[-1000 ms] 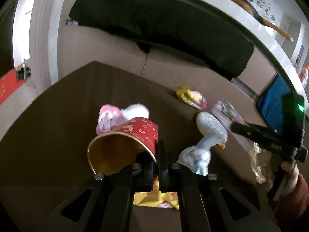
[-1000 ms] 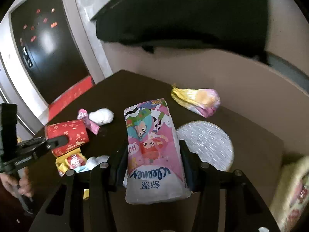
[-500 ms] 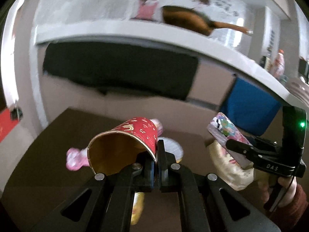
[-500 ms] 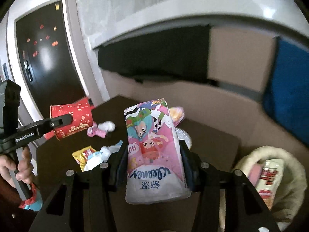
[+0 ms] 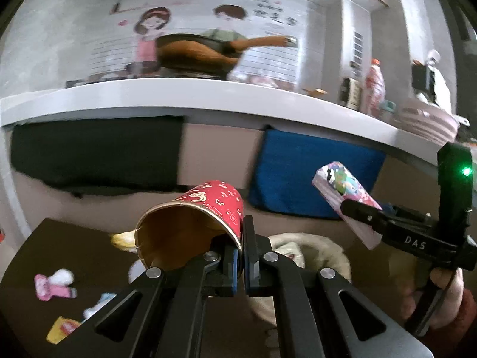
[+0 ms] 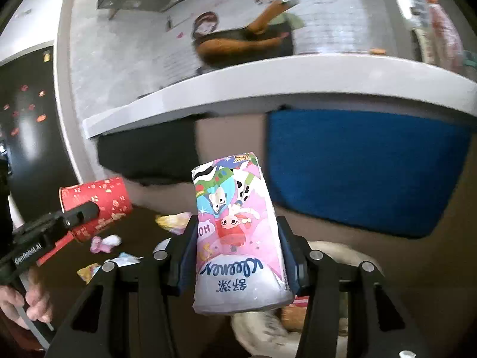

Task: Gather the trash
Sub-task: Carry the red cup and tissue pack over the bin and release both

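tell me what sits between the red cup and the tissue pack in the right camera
Only background: a yellow wrapper on the dark table shows between the red cup and the tissue pack.

1. Both views are dim, with a dark tabletop [image 5: 74,238] and murky lower corners.
2. Motion blur smears the wall mural [image 5: 190,41] and white counter edge [image 6: 268,92].
3. Fisheye bending curves straight lines; black vignette rings each frame.
4. A green indicator light [image 5: 465,172] glows sharply.

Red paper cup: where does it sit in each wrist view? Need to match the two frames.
Left wrist: red cup at lower centre, on its side, rim pinched in the shut jaws of the left gripper, mouth toward the camera.
Right wrist: same cup at middle left, held out on that gripper.
Shared landmark: blue cloth hanging under the white counter.
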A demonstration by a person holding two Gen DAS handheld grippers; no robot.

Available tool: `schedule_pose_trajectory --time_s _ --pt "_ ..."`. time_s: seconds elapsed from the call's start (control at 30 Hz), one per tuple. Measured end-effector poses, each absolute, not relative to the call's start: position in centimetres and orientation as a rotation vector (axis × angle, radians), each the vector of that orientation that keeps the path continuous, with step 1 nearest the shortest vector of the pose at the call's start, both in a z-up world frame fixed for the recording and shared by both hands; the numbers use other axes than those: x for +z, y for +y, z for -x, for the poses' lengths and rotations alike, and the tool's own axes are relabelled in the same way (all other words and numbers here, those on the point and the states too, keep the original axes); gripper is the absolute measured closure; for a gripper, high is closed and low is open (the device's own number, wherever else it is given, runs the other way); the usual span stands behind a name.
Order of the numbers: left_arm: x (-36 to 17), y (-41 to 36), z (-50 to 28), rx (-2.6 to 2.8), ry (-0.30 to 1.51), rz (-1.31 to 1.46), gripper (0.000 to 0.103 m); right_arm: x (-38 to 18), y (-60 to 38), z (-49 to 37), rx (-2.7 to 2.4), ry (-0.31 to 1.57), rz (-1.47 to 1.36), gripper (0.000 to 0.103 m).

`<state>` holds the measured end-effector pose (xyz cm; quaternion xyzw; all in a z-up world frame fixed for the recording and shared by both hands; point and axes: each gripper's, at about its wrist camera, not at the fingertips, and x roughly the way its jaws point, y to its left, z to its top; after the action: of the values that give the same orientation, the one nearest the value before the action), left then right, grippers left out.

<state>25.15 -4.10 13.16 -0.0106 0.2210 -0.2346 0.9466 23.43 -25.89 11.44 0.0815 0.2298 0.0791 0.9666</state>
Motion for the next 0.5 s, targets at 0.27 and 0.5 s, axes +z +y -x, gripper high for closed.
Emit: schedule_pose_trajectory --time_s 0.27,0.5 --pt "11.6 -10.9 -26.7 -0.517 0.455 -0.048 0.101 10.6 -30.6 -21.9 0.058 0.455 -0.2 0.056" --pt "8.8 -13.5 -28.1 -0.549 0.503 -0.049 0.101 8.2 -32.7 -21.9 -0.008 0.485 -0.2 0.056"
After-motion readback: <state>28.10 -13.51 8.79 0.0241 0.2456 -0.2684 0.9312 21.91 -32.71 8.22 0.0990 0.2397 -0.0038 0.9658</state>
